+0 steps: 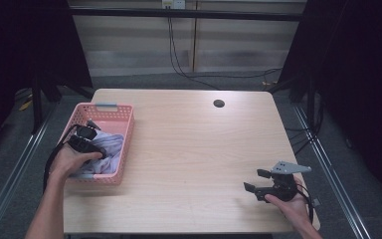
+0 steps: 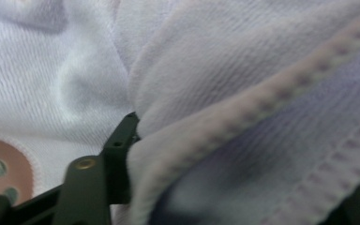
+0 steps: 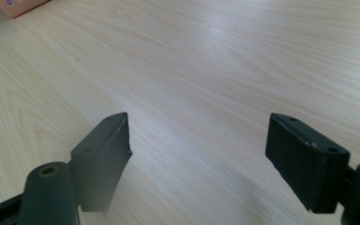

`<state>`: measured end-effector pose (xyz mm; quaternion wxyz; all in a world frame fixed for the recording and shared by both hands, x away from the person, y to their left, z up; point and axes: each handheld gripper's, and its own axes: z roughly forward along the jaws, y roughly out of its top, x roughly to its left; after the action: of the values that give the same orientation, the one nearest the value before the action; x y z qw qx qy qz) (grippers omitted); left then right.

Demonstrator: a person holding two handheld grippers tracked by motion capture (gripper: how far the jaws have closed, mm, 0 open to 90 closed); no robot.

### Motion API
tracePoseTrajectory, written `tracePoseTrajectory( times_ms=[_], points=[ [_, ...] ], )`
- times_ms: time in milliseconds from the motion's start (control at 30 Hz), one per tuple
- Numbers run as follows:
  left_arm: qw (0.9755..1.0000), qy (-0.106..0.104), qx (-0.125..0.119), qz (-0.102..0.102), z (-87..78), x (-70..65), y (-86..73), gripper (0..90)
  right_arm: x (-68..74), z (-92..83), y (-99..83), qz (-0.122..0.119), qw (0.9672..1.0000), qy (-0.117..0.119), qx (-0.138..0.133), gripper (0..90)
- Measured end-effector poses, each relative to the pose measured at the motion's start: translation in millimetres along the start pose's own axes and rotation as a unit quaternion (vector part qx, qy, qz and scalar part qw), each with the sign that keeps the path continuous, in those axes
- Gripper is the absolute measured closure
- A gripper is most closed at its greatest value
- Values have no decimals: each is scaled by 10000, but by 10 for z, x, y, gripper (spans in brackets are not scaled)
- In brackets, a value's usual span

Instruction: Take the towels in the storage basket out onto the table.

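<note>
A pink plastic basket (image 1: 87, 112) stands at the table's left edge with a white cloth (image 1: 110, 147) bunched inside it. My left gripper (image 1: 101, 149) reaches down into the basket, its tips in the cloth. In the left gripper view a hemmed fold of the cloth (image 2: 243, 93) lies between the jaws of the left gripper (image 2: 243, 154) and rests against the left finger (image 2: 119, 145); the jaws stand wide apart. My right gripper (image 1: 254, 180) hovers low over the table's front right, open, with nothing between the jaws of the right gripper (image 3: 199, 136).
The wooden table (image 1: 194, 149) has a round cable hole (image 1: 219, 103) near its far edge. A corner of the basket (image 3: 18, 5) shows far off in the right gripper view. Dark curtains and cables surround the table.
</note>
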<state>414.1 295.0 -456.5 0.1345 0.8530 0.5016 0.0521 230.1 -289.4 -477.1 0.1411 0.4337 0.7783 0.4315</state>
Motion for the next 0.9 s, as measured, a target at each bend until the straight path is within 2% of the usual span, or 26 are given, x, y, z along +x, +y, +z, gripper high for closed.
tracePoseTrajectory(
  times_ms=[133, 467, 567, 600, 767, 900],
  points=[
    [9997, -191, -61, -110, -38, 51, -17, 465, -3, 13, 6, 26, 10000, 20, -1, 219],
    [9980, -469, -358, -213, -121, 86, -104, 484, -12, 3, 8, 32, 10000, 29, -40, 223],
    [9968, -550, -507, -267, -163, 98, -130, 483, -12, -3, 4, 52, 10000, 33, -35, 225],
    [9966, -603, -511, -221, -181, 107, -137, 481, -12, -1, 5, 48, 10000, 34, -34, 225],
    [9945, -762, -672, -247, -254, 133, -165, 481, -15, -2, 8, 49, 10000, 16, -38, 224],
    [9924, -787, -894, -322, -315, 134, -183, 480, -13, 1, 8, 57, 10000, 11, -42, 225]
  ],
)
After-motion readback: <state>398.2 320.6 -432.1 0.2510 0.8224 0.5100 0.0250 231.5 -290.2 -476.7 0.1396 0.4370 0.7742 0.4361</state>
